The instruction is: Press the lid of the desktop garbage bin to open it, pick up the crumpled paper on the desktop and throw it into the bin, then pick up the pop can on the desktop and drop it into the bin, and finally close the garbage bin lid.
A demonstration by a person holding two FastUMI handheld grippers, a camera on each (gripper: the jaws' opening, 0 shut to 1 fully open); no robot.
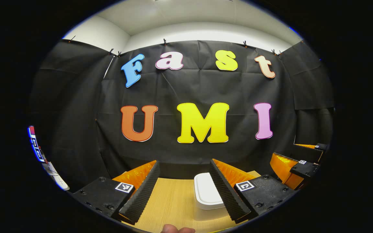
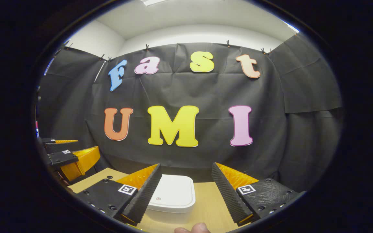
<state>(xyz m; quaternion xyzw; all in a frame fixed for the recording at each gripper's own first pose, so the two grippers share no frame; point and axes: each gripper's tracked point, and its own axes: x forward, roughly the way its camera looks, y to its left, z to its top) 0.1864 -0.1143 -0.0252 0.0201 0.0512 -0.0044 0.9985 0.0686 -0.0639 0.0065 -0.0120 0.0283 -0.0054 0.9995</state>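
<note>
In the left gripper view, the left gripper (image 1: 183,191) hangs over a pale wood-grain desktop (image 1: 170,204), its two wedge-shaped fingers spread wide apart with nothing between them; their inner faces are ribbed like fine saw teeth, and each block-like base has a grainy, pebbled surface. Against the inner side of its right-hand finger stands the garbage bin (image 1: 206,192), a smooth white box with rounded corners, its flat lid down. Farther right, the right gripper (image 1: 298,161) shows at the edge.

In the right gripper view, the left gripper (image 2: 68,152) sits at the far left above the desktop (image 2: 209,200). Next comes the garbage bin (image 2: 173,194), glossy and softly squared, lid closed with a tiny round mark near its front edge, half tucked behind the left-hand finger. The right gripper (image 2: 185,191) holds its ribbed fingers wide apart, empty.
</note>
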